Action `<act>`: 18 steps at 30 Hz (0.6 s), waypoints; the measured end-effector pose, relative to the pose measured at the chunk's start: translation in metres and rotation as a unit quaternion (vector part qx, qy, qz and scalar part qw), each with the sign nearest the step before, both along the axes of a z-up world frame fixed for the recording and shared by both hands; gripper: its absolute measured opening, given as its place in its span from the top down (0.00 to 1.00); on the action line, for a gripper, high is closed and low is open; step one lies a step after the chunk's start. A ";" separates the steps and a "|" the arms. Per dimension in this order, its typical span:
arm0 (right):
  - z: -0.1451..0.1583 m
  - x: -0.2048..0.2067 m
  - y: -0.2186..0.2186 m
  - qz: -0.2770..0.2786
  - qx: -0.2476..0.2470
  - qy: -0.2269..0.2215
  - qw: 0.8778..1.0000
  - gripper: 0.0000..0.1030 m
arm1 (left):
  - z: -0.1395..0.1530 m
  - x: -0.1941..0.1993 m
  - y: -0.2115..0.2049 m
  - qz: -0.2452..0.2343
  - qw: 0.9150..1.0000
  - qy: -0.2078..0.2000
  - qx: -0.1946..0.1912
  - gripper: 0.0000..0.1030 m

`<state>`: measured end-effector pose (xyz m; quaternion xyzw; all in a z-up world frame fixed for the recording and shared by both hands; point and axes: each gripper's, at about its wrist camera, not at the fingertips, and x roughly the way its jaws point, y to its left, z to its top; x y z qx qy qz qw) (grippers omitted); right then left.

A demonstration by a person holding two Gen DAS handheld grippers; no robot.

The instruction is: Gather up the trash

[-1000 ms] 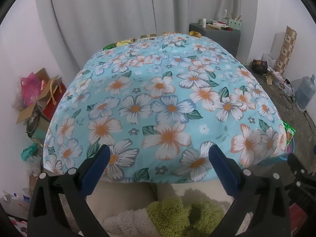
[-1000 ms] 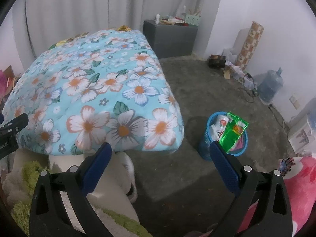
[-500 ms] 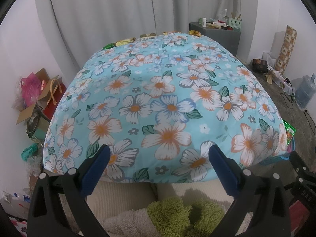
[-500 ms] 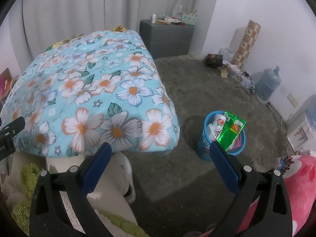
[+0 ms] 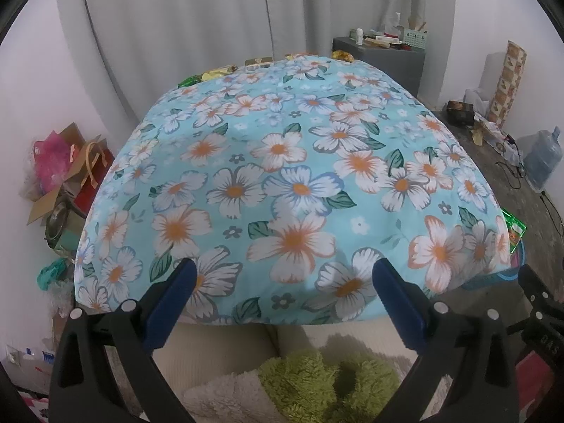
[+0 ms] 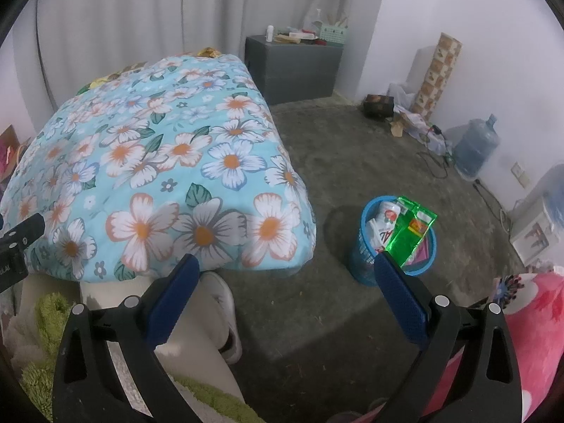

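Across most of the room spreads the bed under its floral cover (image 5: 289, 183), a broad blue quilt with nothing lying on its near half. Beside the bed's right corner, on the grey floor (image 6: 352, 148), stands the blue bin (image 6: 359, 261), already stuffed: a shiny green wrapper (image 6: 412, 232) pokes above the rim next to white packets (image 6: 384, 224).

At the far edge of the bed, up against the curtain (image 5: 197, 28), sits what looks to be the remaining trash: a row of small wrappers (image 5: 218, 72), green, yellow and gold. From where I stand they look light, thin and crinkly, foil or plastic film, probably slippery and apt to fold or slide on the soft quilt. I would pinch each by a raised edge or crumpled corner, not flat on its face; they are too small here to say more.

Both tools are held low at the foot of the bed, close over the person's lap and a green fleecy garment (image 5: 317, 384). The left gripper (image 5: 282, 282) points straight up the bed, fingers spread wide, nothing between them. The right gripper (image 6: 285, 275) is angled towards the bin and floor, equally wide apart and empty, well short of either the bin or the wrappers.
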<state>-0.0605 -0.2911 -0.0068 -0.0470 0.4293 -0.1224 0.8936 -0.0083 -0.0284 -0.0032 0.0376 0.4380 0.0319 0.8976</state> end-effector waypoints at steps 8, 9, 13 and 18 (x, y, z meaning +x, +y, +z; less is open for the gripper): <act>-0.001 -0.001 0.001 -0.003 0.002 0.000 1.000 0.08 | 0.002 -0.001 -0.004 -0.013 1.000 0.000 -0.005 0.05; -0.001 -0.001 0.001 -0.003 0.002 0.000 1.000 0.08 | 0.002 -0.001 -0.005 -0.017 1.000 0.000 -0.008 0.05; -0.001 -0.001 0.001 -0.004 0.003 0.002 1.000 0.08 | 0.003 -0.001 -0.008 -0.029 0.999 -0.001 -0.014 0.05; -0.001 0.000 0.000 -0.004 0.002 0.000 1.000 0.08 | 0.006 -0.003 -0.013 -0.041 0.999 -0.008 -0.020 0.05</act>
